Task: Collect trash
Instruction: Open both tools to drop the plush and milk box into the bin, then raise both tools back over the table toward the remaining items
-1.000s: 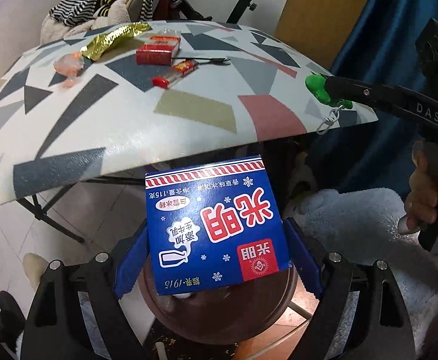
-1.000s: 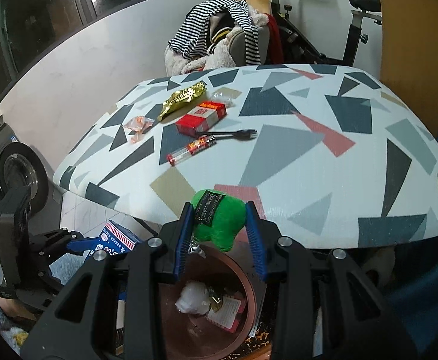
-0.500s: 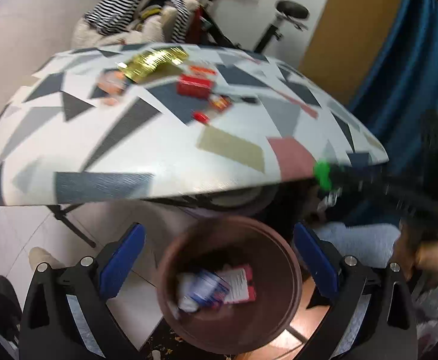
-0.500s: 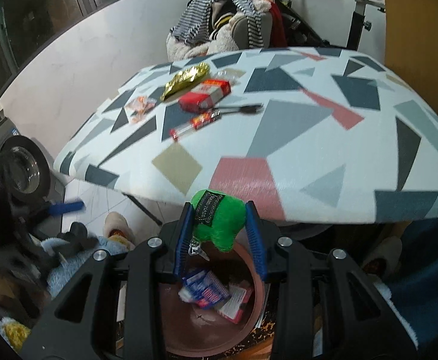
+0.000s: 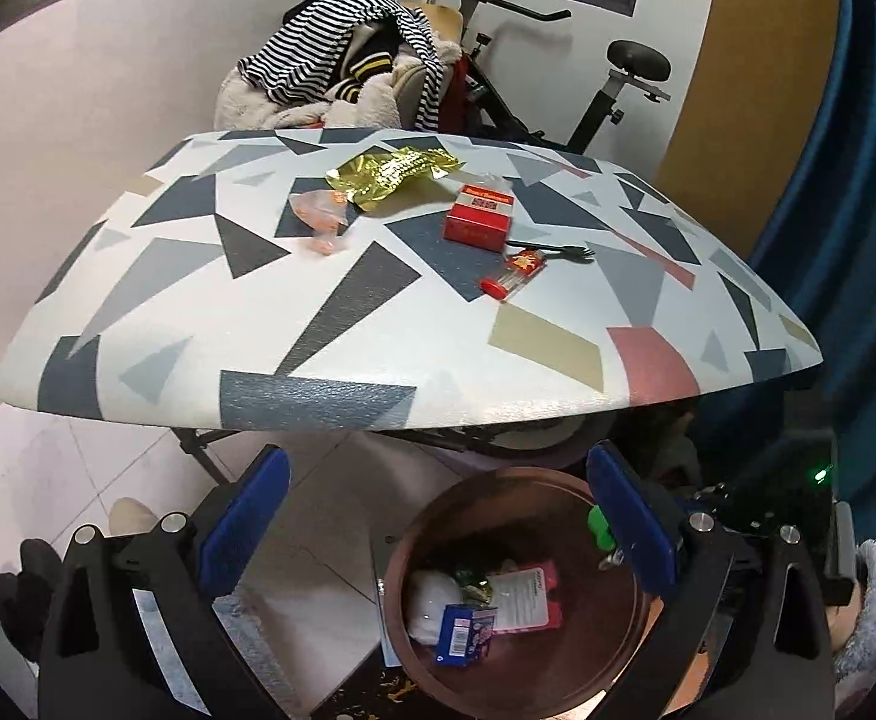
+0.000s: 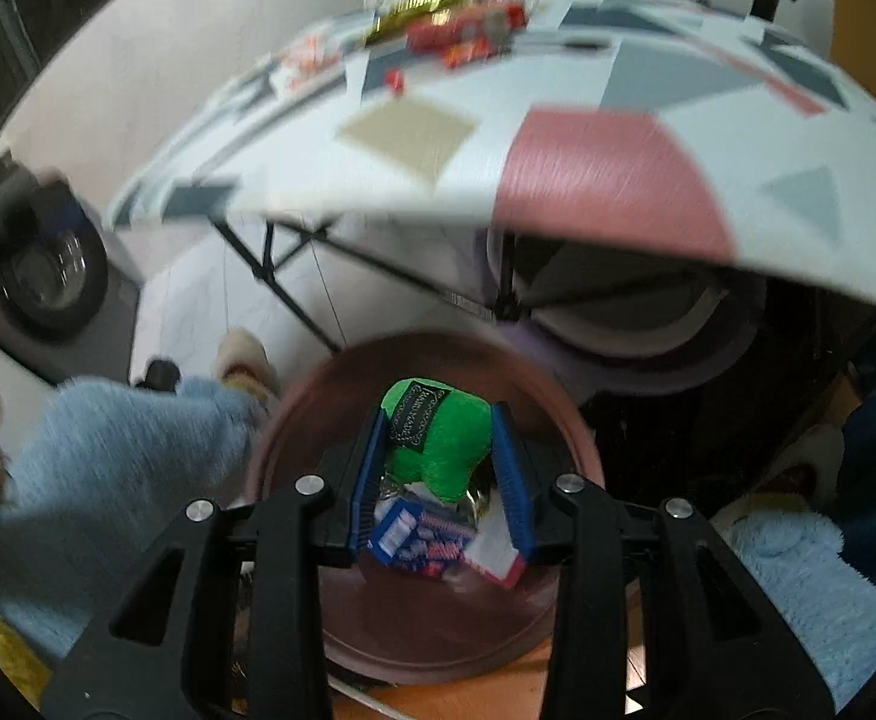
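Note:
My left gripper is open and empty above the brown trash bin on the floor. The blue milk carton lies inside the bin with a white wad and a pink card. My right gripper is shut on a green plush toy and holds it over the bin; the toy also shows in the left wrist view. On the patterned table lie a gold wrapper, a red box, an orange wrapper, a red tube and a black fork.
The table's front edge overhangs the bin. A chair with striped clothes and an exercise bike stand behind the table. A blue curtain hangs at the right. A washing machine is at the left in the right wrist view.
My left gripper opened and let the blue milk carton fall into the bin. My right gripper, still holding the green toy, has moved down over the bin.

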A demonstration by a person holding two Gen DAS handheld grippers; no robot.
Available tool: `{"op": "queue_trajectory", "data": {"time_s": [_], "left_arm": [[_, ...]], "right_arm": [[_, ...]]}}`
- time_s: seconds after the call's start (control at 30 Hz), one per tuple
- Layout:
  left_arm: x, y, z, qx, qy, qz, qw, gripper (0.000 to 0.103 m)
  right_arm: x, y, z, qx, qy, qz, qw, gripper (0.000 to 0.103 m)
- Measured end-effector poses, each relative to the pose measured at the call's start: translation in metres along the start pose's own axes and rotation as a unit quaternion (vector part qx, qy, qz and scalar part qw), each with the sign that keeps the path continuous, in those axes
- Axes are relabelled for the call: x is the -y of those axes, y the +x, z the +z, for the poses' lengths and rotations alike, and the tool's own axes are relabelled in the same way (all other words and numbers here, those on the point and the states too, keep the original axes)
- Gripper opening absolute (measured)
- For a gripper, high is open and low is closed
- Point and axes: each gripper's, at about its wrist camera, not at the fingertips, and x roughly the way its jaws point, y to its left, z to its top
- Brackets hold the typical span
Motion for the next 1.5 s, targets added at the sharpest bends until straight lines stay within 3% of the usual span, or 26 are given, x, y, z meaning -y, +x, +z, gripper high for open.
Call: {"op": "queue_trajectory", "data": {"time_s": [0.23, 0.3, 0.33, 0.37, 0.4, 0.5, 0.6, 1.2, 1.5], "left_arm": [[-0.003, 0.002, -0.004, -0.004, -0.006, 0.005, 1.0000, 0.097], [-0.005, 0.002, -0.004, -0.004, -0.008, 0.006, 0.9999, 0.097], [-0.006, 0.002, -0.004, -0.004, -0.009, 0.008, 0.9999, 0.097], [-0.007, 0.003, -0.005, -0.004, -0.010, 0.008, 0.9999, 0.097], [-0.007, 0.003, -0.005, -0.004, -0.011, 0.009, 0.9999, 0.097], [-0.008, 0.004, -0.005, -0.006, -0.013, 0.012, 0.9998, 0.097], [-0.008, 0.004, -0.004, -0.004, -0.012, 0.013, 0.9998, 0.097], [-0.017, -0.006, 0.031, 0.034, -0.020, -0.005, 0.9992, 0.097], [-0.029, -0.008, 0.050, 0.043, -0.013, 0.008, 0.9990, 0.097]], "right_arm": [[-0.008, 0.019, -0.006, -0.026, -0.020, -0.011, 0.999, 0.039], [-0.008, 0.021, -0.007, -0.025, -0.024, -0.017, 0.999, 0.044], [-0.009, 0.021, -0.006, -0.023, -0.025, -0.020, 0.999, 0.051], [-0.009, 0.019, -0.007, -0.019, -0.026, -0.025, 0.999, 0.067], [-0.009, 0.018, -0.007, -0.014, -0.026, -0.028, 0.999, 0.076], [-0.009, 0.014, -0.006, -0.002, -0.025, -0.039, 0.999, 0.092], [-0.007, 0.009, -0.004, 0.008, -0.024, -0.040, 0.999, 0.097], [0.017, -0.047, 0.044, 0.090, -0.017, -0.050, 0.995, 0.097], [0.042, -0.060, 0.087, 0.076, -0.032, -0.099, 0.992, 0.097]]}}
